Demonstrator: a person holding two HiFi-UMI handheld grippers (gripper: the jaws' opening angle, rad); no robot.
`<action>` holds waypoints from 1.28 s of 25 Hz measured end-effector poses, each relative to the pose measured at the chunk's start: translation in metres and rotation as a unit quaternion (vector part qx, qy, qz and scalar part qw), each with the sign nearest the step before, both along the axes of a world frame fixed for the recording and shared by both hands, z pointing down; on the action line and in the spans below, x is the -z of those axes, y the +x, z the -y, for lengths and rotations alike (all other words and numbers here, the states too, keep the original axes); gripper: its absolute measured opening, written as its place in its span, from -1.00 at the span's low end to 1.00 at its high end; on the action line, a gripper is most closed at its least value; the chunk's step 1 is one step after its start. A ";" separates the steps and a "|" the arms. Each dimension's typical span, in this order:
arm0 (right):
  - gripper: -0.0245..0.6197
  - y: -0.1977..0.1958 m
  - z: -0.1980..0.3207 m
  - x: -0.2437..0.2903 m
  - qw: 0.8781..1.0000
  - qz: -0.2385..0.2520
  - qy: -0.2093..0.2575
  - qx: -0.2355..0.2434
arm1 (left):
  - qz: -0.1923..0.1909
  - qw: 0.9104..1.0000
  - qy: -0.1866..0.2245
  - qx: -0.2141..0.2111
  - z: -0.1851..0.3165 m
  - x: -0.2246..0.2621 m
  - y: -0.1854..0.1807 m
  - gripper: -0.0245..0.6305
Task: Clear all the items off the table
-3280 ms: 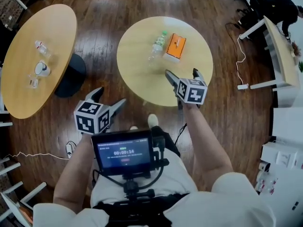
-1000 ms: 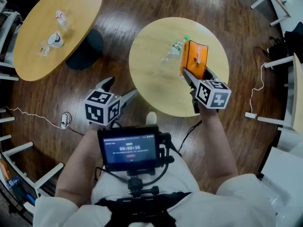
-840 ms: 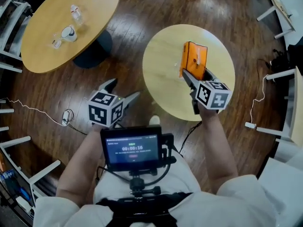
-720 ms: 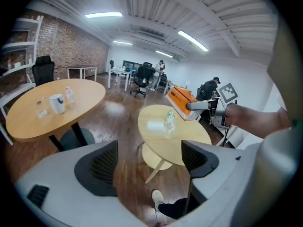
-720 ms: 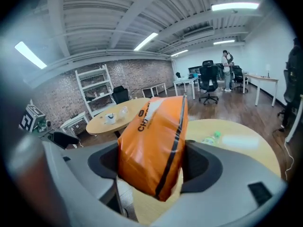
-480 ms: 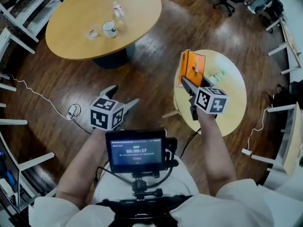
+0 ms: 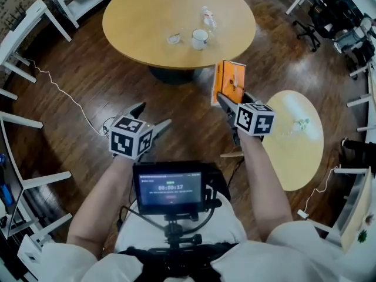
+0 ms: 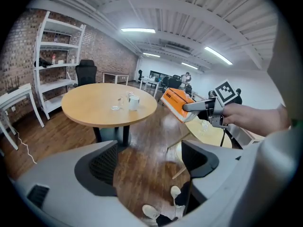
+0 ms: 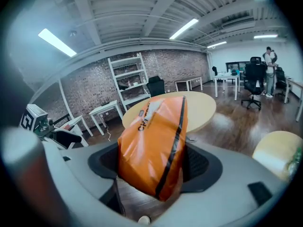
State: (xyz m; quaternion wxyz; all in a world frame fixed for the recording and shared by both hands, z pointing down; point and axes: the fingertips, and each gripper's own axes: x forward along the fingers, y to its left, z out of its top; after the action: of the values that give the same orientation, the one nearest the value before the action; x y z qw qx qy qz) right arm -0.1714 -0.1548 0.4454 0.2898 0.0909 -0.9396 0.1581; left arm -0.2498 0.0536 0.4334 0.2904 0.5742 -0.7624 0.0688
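My right gripper (image 7: 230, 98) is shut on an orange soft pack (image 7: 228, 82) and holds it upright in the air over the wooden floor, between two round tables. In the right gripper view the orange pack (image 9: 154, 143) fills the gap between the jaws. A clear plastic bottle (image 7: 296, 124) lies on the small round table (image 7: 294, 163) to the right. My left gripper (image 7: 154, 114) hangs open over the floor at the left, with nothing between its fingers (image 8: 102, 162). The left gripper view shows the pack (image 8: 174, 100) in the other gripper.
A large round table (image 7: 141, 22) stands ahead with a white mug (image 7: 200, 38), a small bottle (image 7: 208, 16) and a glass (image 7: 174, 38) on it. White shelving (image 7: 23, 28) and a floor cable (image 7: 64, 93) are at the left, office chairs (image 7: 329, 16) at the far right.
The orange pack lay on the small table with my right gripper open; now it is gripped and lifted off. The view has swung from the small table toward the large one.
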 end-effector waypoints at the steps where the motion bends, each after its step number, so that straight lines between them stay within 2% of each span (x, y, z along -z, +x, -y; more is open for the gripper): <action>1: 0.19 -0.016 -0.011 -0.002 1.000 -0.002 -0.002 0.011 | -0.001 1.000 0.000 0.008 -0.008 -0.001 -0.009 0.36; 10: 0.19 -0.154 -0.074 -0.032 0.992 -0.042 0.015 0.115 | -0.023 0.998 0.009 0.065 -0.054 -0.015 -0.080 0.36; 15: 0.19 -0.237 -0.085 -0.062 0.985 -0.065 0.024 0.156 | -0.031 0.996 -0.004 0.084 -0.061 -0.026 -0.124 0.36; 21: 0.19 -0.323 -0.077 -0.110 0.974 -0.109 0.040 0.193 | -0.044 0.994 -0.015 0.094 -0.043 -0.034 -0.172 0.36; 26: 0.20 -0.368 -0.069 -0.150 0.969 -0.142 0.037 0.200 | -0.058 0.993 -0.024 0.099 -0.029 -0.045 -0.202 0.36; 29: 0.23 -0.381 -0.068 -0.154 0.972 -0.132 0.030 0.194 | -0.060 0.993 -0.026 0.101 -0.022 -0.049 -0.217 0.36; 32: 0.39 -0.386 -0.069 -0.151 0.975 -0.117 0.018 0.190 | -0.062 0.993 -0.024 0.101 -0.014 -0.051 -0.225 0.36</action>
State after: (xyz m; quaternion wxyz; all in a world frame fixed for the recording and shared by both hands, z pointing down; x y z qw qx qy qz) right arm -0.5571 -0.0862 0.5964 0.4207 -0.0666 -0.9019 0.0715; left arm -0.4748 0.0671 0.4840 0.3563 0.4905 -0.7950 0.0221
